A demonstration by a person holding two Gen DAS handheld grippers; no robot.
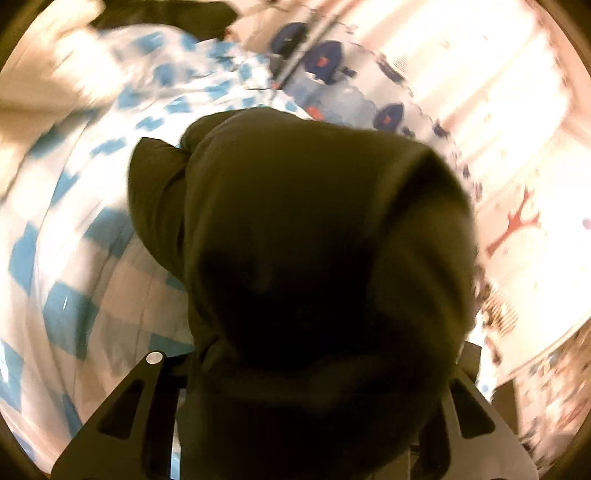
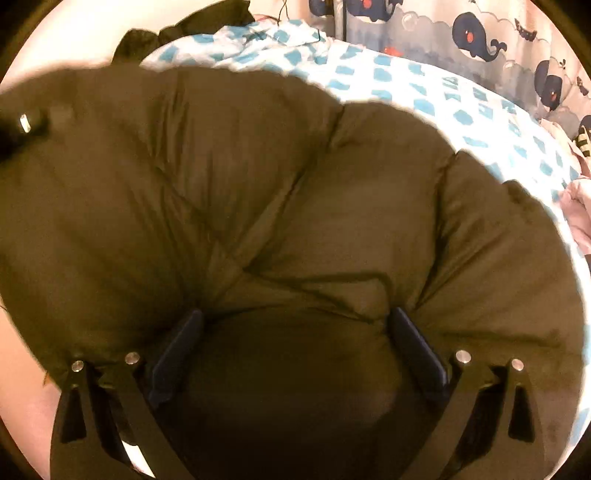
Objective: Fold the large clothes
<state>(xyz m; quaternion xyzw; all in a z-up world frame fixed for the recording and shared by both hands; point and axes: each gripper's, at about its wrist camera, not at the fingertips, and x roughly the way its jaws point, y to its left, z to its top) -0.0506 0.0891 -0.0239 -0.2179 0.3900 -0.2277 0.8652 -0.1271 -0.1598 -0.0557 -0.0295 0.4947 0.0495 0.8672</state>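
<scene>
Covering the bed (image 2: 424, 88) is a white sheet with blue squares, and a whale-print curtain (image 2: 476, 33) hangs behind it. On the bed lies the coat (image 2: 258, 192), a puffy, quilted, dark olive one that fills most of both views. The right tool (image 2: 295, 332) has its fingers (image 2: 177, 350) apart with a fold of coat bulging between them. The left tool (image 1: 314, 387) is draped in coat; whether it grips I cannot tell.

- No text, label, brand or number can be read in either view.
- The whale-print curtain (image 2: 476, 37) in the upper right of the right wrist view carries only pictures, no letters.
</scene>
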